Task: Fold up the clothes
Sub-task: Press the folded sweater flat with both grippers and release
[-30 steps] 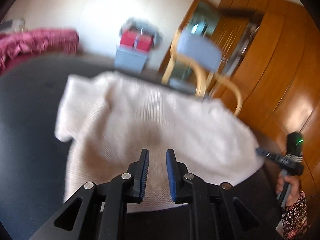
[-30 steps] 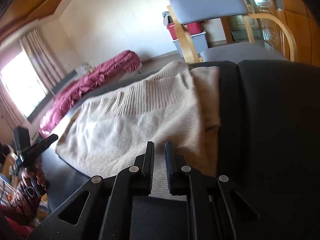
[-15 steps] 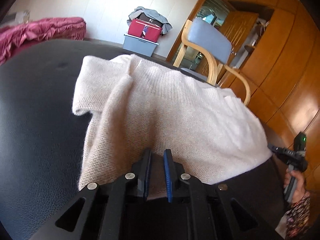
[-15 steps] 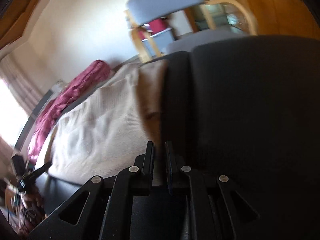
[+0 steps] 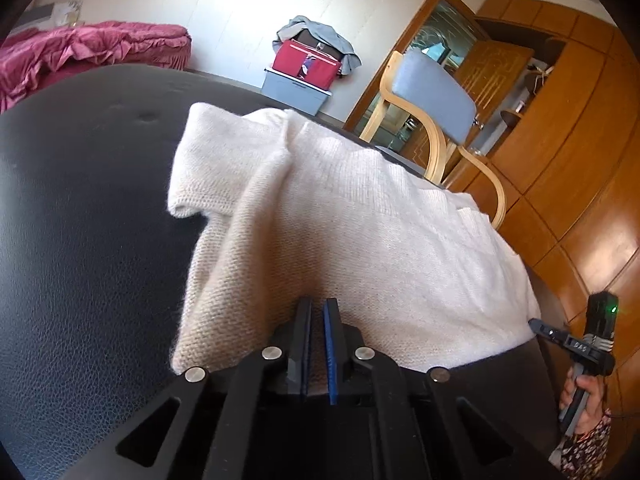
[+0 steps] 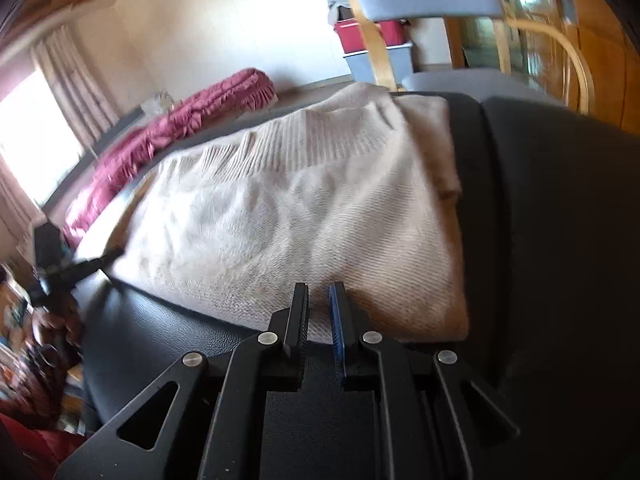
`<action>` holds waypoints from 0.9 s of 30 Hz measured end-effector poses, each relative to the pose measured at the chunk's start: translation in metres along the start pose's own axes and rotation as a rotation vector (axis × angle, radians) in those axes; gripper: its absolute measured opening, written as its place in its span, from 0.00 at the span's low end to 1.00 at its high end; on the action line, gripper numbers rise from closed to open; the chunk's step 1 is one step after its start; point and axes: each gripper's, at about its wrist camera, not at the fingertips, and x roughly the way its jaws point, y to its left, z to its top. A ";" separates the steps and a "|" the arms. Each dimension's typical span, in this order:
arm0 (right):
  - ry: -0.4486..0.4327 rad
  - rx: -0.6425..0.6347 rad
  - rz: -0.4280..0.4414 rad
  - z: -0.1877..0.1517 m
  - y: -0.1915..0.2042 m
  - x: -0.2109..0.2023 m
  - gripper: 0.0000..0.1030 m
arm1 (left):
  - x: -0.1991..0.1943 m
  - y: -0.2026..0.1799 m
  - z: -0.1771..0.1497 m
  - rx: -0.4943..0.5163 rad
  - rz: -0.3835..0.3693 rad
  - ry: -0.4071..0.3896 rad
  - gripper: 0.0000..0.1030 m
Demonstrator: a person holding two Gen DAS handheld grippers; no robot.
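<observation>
A cream knit sweater (image 5: 360,220) lies folded on a black leather surface (image 5: 80,240). My left gripper (image 5: 317,304) is shut on the sweater's near edge, with fabric pinched between its pads. In the right wrist view the same sweater (image 6: 280,208) spreads away from my right gripper (image 6: 319,292), whose fingers stand close together over the near edge with cream fabric showing in the narrow gap. Each gripper shows in the other's view: the right gripper (image 5: 592,344), held by a hand, at the sweater's right corner, and the left gripper (image 6: 60,264) at its left corner.
A wooden chair with a grey seat (image 5: 432,92) stands behind the black surface. Red and grey storage boxes (image 5: 308,68) sit by the wall. A pink ruffled cover (image 5: 80,48) lies at the left, and wooden cabinets (image 5: 580,160) line the right.
My left gripper's fingers, apart a second ago, have shut on the sweater's edge. The right wrist view swung right over the black surface and back to the sweater.
</observation>
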 end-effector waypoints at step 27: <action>0.021 -0.315 -0.008 0.109 0.073 0.103 0.23 | 0.092 -0.026 0.094 0.024 0.073 0.000 0.16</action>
